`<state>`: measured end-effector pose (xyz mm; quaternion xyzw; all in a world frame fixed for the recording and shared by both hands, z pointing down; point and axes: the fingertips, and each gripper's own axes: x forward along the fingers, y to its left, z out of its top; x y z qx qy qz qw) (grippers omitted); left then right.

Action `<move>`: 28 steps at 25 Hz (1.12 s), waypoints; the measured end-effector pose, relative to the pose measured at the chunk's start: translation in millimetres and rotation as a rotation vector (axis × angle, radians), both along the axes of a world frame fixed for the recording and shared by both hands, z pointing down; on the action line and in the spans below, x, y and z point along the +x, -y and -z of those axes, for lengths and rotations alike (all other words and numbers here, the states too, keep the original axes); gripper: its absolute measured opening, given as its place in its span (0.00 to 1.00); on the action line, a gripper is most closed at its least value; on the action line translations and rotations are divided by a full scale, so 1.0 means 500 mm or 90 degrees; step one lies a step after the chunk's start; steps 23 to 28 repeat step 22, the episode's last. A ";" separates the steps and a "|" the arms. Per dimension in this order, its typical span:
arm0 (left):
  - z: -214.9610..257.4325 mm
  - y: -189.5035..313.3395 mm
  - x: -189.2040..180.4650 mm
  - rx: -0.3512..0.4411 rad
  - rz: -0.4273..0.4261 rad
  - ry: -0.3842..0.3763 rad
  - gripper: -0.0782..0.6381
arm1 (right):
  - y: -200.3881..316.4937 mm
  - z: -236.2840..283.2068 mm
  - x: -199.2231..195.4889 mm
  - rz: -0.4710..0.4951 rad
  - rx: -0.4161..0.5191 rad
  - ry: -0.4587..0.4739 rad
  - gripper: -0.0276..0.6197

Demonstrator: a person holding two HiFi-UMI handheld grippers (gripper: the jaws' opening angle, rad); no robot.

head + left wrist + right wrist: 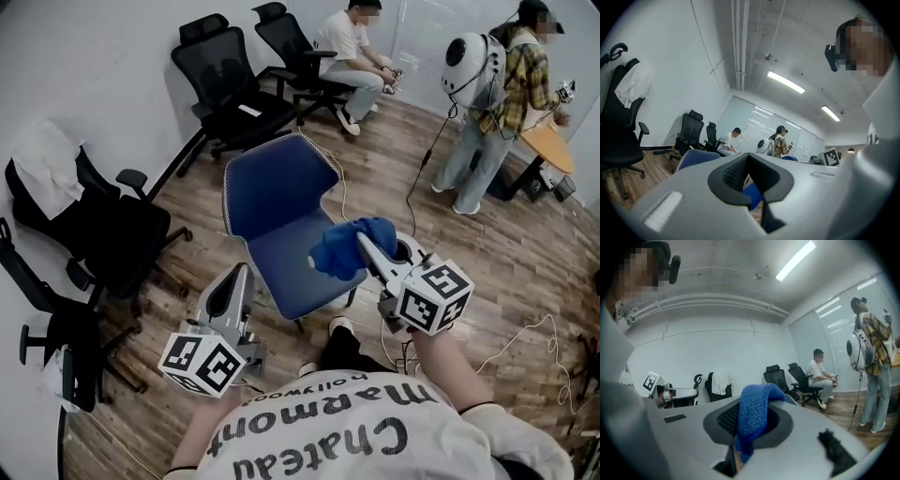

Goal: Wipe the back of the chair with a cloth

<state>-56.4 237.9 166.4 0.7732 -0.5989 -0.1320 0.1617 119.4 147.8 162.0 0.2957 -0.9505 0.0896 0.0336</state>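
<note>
The blue chair stands in the middle of the head view, its back (274,183) upright on the far side and its seat (302,272) towards me. A blue cloth (352,246) is bunched over the seat's right part, and my right gripper (363,244) is shut on it. In the right gripper view the cloth (754,411) hangs out from between the jaws. My left gripper (236,281) hovers by the seat's near left corner, shut and with nothing in it. The left gripper view shows the left gripper (750,173) with its jaws meeting, and the chair's back (696,157) shows behind them.
Black office chairs stand along the left wall (103,234) and at the back (234,84). A person sits on one chair (354,52). Another person (497,103) stands at the right by a round wooden table (553,145). Cables (525,328) lie on the wooden floor.
</note>
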 end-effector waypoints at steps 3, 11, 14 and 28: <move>-0.004 -0.004 0.001 0.005 -0.001 -0.001 0.12 | -0.001 -0.005 0.012 -0.007 -0.019 0.014 0.11; -0.002 -0.004 0.004 0.006 0.012 -0.003 0.12 | 0.006 -0.011 0.021 -0.014 -0.018 0.005 0.11; -0.005 -0.005 0.003 0.005 0.016 -0.005 0.12 | 0.006 -0.012 0.021 -0.014 -0.011 -0.001 0.11; 0.003 0.006 0.008 0.005 0.020 -0.011 0.12 | 0.013 -0.005 0.028 -0.013 -0.007 -0.003 0.11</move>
